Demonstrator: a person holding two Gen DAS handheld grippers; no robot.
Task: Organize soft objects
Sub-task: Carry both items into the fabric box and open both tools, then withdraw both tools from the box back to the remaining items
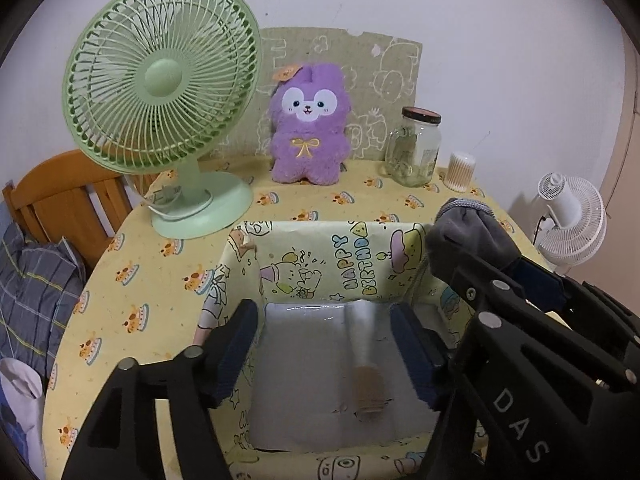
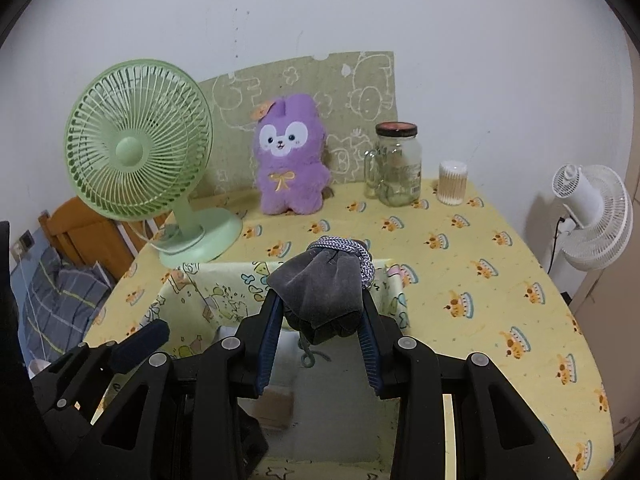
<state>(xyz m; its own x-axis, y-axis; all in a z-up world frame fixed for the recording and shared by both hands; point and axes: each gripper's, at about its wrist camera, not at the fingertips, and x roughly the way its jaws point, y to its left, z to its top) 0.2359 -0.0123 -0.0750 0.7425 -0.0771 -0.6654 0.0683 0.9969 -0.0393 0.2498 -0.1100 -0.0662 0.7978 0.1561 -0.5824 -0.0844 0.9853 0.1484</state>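
A box (image 1: 320, 256) lined with yellow "Happy Birthday" paper sits on the table in front of me; it also shows in the right wrist view (image 2: 192, 292). My left gripper (image 1: 324, 352) is open and empty, its fingers inside the box above the white floor. My right gripper (image 2: 320, 320) is shut on a grey velvet pouch (image 2: 324, 296) with a braided cord, held above the box; the pouch also shows in the left wrist view (image 1: 472, 236). A purple plush bunny (image 1: 308, 124) stands upright at the back of the table, also in the right wrist view (image 2: 288, 156).
A green desk fan (image 1: 160, 92) stands at the back left. A glass jar (image 1: 414, 148) and a cotton-swab tub (image 1: 460, 170) stand at the back right. A white fan (image 2: 592, 216) stands off the table's right edge. A wooden chair (image 1: 60, 196) is at the left.
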